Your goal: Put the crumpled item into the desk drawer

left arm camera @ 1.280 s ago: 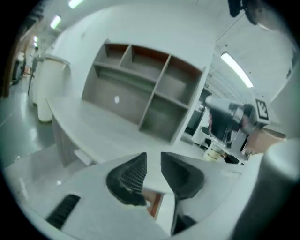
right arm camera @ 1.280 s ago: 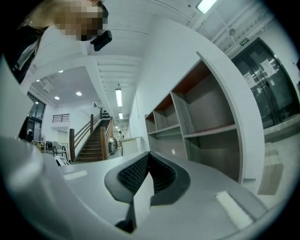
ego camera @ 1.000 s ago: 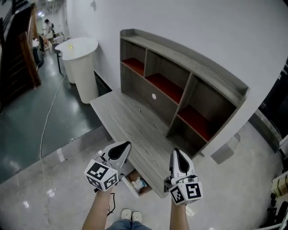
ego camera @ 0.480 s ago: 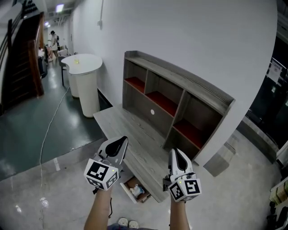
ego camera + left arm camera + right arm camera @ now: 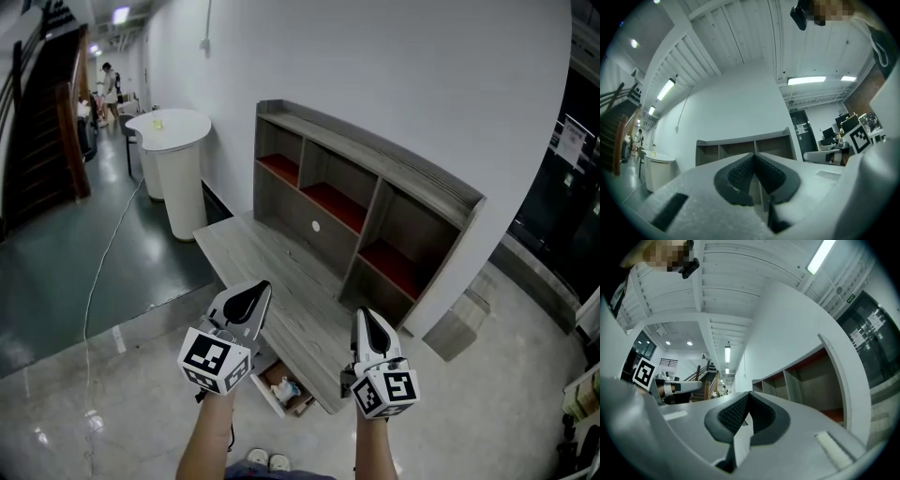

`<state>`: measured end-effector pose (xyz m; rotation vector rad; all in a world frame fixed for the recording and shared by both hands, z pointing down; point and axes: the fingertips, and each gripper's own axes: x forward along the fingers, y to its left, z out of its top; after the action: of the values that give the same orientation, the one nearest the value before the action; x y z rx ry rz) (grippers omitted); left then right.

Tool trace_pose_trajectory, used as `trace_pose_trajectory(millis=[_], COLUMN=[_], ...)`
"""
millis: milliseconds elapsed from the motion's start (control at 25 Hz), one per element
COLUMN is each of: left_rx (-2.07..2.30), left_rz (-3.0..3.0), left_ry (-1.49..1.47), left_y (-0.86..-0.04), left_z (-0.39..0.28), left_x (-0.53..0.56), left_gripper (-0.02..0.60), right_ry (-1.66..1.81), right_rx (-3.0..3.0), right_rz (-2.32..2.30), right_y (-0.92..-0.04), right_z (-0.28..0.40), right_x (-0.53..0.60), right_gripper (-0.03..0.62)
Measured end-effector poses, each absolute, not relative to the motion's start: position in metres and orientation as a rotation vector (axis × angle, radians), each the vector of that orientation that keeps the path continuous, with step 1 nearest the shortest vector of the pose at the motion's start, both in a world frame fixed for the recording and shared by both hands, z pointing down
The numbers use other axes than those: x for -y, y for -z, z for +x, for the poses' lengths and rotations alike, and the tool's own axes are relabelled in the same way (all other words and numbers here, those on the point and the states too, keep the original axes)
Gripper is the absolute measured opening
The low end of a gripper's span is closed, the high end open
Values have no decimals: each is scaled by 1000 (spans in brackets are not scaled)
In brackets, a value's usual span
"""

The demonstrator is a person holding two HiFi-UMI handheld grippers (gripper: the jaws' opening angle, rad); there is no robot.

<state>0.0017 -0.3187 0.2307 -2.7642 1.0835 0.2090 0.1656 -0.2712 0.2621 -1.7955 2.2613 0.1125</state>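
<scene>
The grey wooden desk (image 5: pixel 272 272) stands against the white wall. Its drawer (image 5: pixel 273 398) is pulled out under the front edge. A crumpled white and blue item (image 5: pixel 285 385) lies inside the drawer. My left gripper (image 5: pixel 255 292) hovers over the desk's front edge, above and left of the drawer, pads together and empty. The right gripper (image 5: pixel 366 319) hangs over the desk's near right corner, also shut with nothing in it. In the left gripper view the left gripper (image 5: pixel 753 157) points at the shelves. In the right gripper view the right gripper (image 5: pixel 749 394) shows its pads meeting at the tip.
A hutch (image 5: pixel 375 192) with red-floored shelves sits on the desk. A white round stand (image 5: pixel 173 155) is at the far left. A cable (image 5: pixel 101 253) trails over the floor. A grey box (image 5: pixel 461 328) lies at the right, and a person (image 5: pixel 111 80) stands far down the corridor.
The head view has tilted up, so the desk sits lower in the frame. Both grippers stay shut in nearly the same spots. The drawer stays open with the item inside.
</scene>
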Motion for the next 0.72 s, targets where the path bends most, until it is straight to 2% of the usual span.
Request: trace_pose_trajectory(millis=[720], left_rx=[-1095], left_rz=[-2793], left_ry=[-169], left_y=[-243], left_z=[0], left_x=[321], left_gripper=[-2], right_ry=[-104], right_rx=[-2299], right_rz=[-1778], right_y=[-266], right_z=[158], right_x=[275], right_gripper=[9])
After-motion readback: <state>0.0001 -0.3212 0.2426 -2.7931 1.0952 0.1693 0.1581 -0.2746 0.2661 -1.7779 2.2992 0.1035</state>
